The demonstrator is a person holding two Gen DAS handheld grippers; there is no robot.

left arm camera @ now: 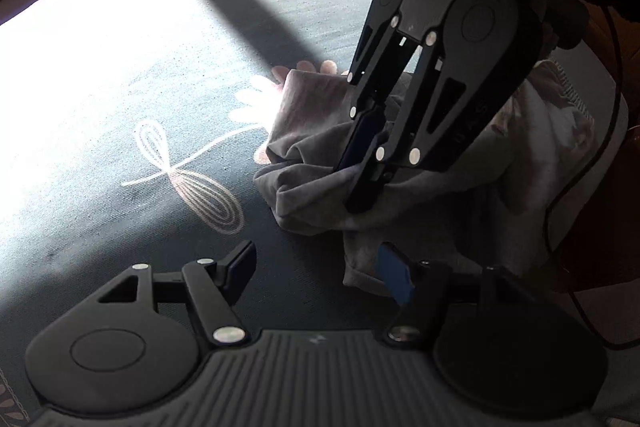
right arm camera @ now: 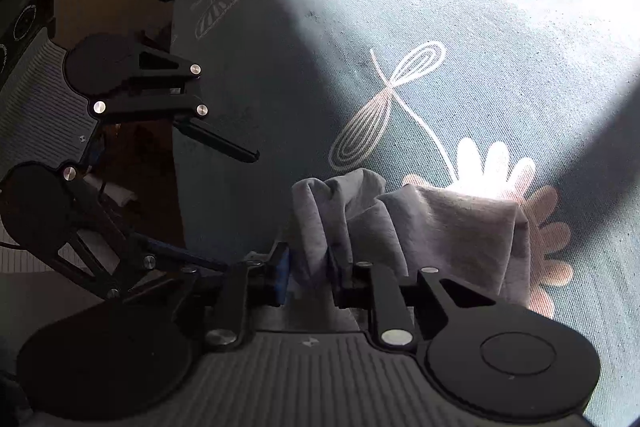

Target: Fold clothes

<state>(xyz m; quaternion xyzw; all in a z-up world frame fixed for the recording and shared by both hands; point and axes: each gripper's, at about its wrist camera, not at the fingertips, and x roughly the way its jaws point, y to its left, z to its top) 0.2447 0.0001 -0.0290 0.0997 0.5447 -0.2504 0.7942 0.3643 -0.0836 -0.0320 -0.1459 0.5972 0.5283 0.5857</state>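
Soft matt grey knit garment point(right arm camera: 440, 227) on woven, printed teal bedsheet point(right arm camera: 500, 47); matt black plastic tool point(right arm camera: 306, 281).

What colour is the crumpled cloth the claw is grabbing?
Grey. The cloth shows best in the right wrist view.

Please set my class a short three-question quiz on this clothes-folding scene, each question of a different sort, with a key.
1. True or false: the left tongs are clamped on the grey garment.
2. What sits between the fingers of the right tongs? A. a fold of the grey garment B. a corner of the sheet C. nothing
3. In a few words: what is printed on the sheet next to the garment?

Key
1. False: the left tongs stand open.
2. A
3. A pale leaf and flower pattern.
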